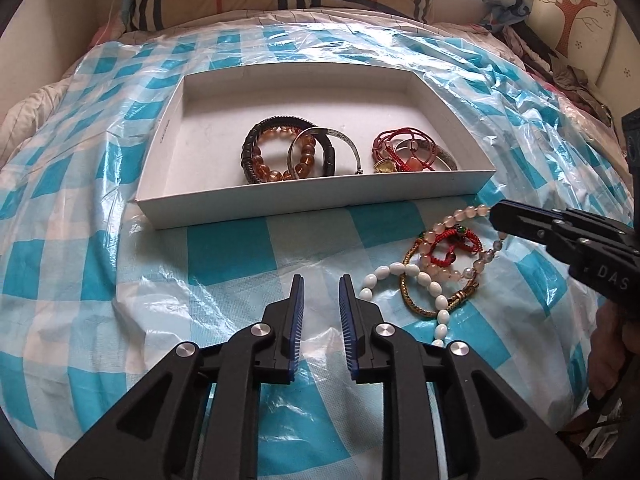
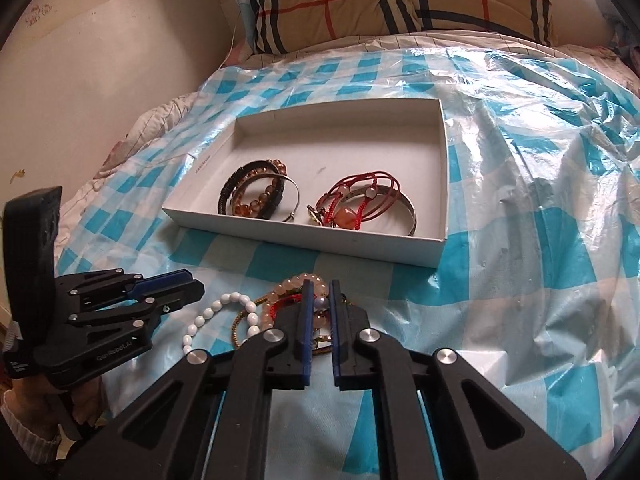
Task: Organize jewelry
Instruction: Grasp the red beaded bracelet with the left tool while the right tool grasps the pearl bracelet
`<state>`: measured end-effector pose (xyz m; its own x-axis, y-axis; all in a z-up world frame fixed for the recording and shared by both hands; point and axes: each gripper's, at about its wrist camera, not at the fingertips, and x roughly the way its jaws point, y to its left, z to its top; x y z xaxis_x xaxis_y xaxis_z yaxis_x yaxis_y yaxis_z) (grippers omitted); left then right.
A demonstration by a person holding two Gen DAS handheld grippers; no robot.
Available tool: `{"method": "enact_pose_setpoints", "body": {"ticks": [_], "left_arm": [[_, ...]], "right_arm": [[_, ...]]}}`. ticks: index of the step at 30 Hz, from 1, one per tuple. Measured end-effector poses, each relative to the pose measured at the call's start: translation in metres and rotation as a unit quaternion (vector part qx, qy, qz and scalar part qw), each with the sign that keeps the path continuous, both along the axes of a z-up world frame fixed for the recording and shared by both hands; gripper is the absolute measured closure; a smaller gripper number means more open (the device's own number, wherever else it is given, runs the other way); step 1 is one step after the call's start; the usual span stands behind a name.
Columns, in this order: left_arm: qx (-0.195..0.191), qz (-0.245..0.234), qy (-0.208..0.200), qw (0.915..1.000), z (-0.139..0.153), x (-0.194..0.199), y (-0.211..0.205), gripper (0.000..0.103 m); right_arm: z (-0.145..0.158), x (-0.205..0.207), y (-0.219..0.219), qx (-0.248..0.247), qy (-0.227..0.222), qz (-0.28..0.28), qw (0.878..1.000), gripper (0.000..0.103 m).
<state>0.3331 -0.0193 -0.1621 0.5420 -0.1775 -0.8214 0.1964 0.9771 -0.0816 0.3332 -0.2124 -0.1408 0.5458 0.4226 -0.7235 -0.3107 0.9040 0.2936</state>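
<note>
Right tongs (image 2: 321, 294) pinch round, glossy pink bead bracelet (image 2: 308, 280)

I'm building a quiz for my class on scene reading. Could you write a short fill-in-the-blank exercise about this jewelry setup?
1. The white box rests on a plastic sheet checked in white and ____.
2. The white bead bracelet lies ____ the box.
3. The left gripper holds ____.
4. The right gripper is over the ____ bead bracelet.

Missing words: blue; outside; nothing; pink
</note>
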Motion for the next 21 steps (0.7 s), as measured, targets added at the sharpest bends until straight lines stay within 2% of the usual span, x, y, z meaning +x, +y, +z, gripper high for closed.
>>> {"method": "enact_pose_setpoints", "body": {"ticks": [6, 13, 21], "left_arm": [[0.009, -0.036, -0.014, 0.9992, 0.016, -0.001, -0.019, 0.084], [0.040, -0.110, -0.019, 0.9930, 0.014, 0.007, -0.068, 0.081], [0.063, -0.143, -0.004, 0.9877, -0.007, 0.023, -0.099, 0.081]], "right_arm": [[0.007, -0.025, -0.041, 0.060, 0.022, -0.040, 0.997, 0.095], [-0.016, -0.042, -0.088, 0.040, 0.054, -0.094, 0.993, 0.095], [-0.032, -0.041, -0.088, 0.038, 0.066, -0.094, 0.993, 0.094]]}}
